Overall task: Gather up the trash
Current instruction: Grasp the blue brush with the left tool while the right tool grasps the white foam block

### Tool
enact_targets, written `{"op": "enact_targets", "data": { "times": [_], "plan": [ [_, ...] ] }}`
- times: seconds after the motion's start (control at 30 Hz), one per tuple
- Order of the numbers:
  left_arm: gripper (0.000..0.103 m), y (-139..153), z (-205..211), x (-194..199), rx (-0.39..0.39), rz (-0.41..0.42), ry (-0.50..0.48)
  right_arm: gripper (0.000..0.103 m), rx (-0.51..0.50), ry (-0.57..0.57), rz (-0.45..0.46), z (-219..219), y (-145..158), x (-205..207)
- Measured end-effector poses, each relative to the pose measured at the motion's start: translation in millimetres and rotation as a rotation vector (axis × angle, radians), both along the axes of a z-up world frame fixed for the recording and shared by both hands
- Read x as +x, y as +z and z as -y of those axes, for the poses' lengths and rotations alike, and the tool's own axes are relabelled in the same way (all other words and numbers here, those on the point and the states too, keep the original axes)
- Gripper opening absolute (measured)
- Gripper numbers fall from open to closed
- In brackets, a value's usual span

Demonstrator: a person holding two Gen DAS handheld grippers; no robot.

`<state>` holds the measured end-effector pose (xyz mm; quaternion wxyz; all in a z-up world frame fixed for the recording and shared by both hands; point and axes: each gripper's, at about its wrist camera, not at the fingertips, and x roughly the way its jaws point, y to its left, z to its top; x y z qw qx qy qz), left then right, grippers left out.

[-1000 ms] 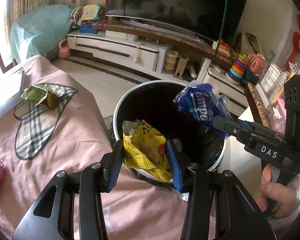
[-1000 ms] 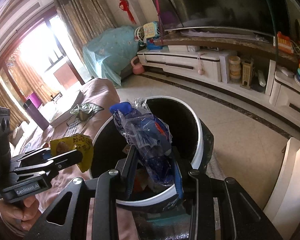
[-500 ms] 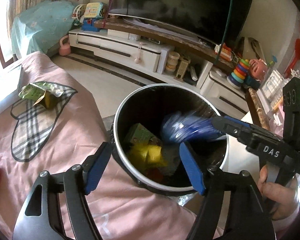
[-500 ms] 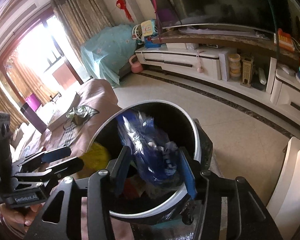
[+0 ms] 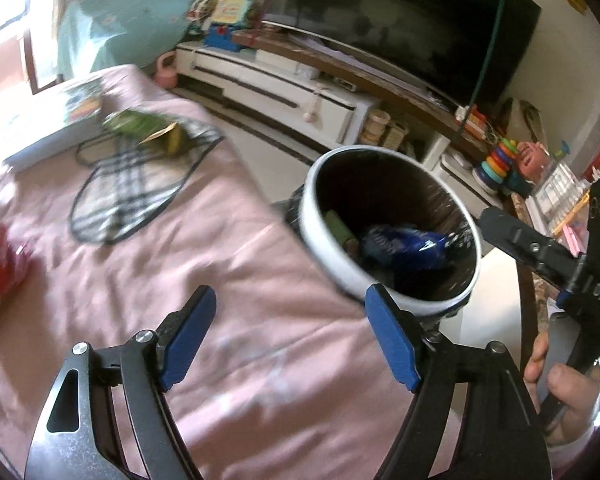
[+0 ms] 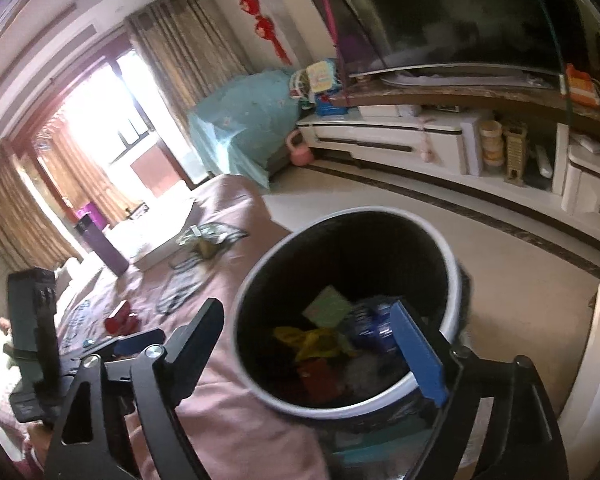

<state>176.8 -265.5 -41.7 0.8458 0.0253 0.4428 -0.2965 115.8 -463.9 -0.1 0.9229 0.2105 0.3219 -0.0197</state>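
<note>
Left wrist view: left tool (image 5: pixel 288 334) gaping wide over the pink cloth (image 5: pixel 228 280) at lower centre, jaws just been opening, nothing between the blue pads. White-rimmed trash bin (image 5: pixel 324 256) at right of centre, blue wrapper (image 5: pixel 400 246) lying inside next to something green. Right tool's black finger poking in from the right edge. Green snack packet (image 5: pixel 144 126) out on the cloth at upper left, well apart from the bin; red thing (image 5: pixel 2 270) at the left edge, too blurry to name.

Right wrist view: right tool (image 6: pixel 312 344) spread wide too, jaws just been opening, empty, hanging over the bin rim (image 6: pixel 448 252). Yellow wrapper (image 6: pixel 316 340) down in the bin beside the blue one (image 6: pixel 374 326). Purple bottle (image 6: pixel 100 244) standing at mid left.
</note>
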Motion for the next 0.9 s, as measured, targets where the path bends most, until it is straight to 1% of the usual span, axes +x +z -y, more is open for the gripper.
{"op": "enact_targets", "data": {
  "times": [0.17,0.43,0.9],
  "plan": [
    [0.079,-6,-37,-7,0.003,-0.010,0.062,0.090,0.015,0.050,0.006,-29,-4,0],
    [0.079,-8,-88,-16,-0.001,-0.013,0.147,0.091,0.037,0.135,-0.012,-74,-15,6],
    [0.079,-22,-181,-21,0.006,-0.036,0.321,0.091,0.029,0.292,-0.059,-153,-33,23]
  ]
}}
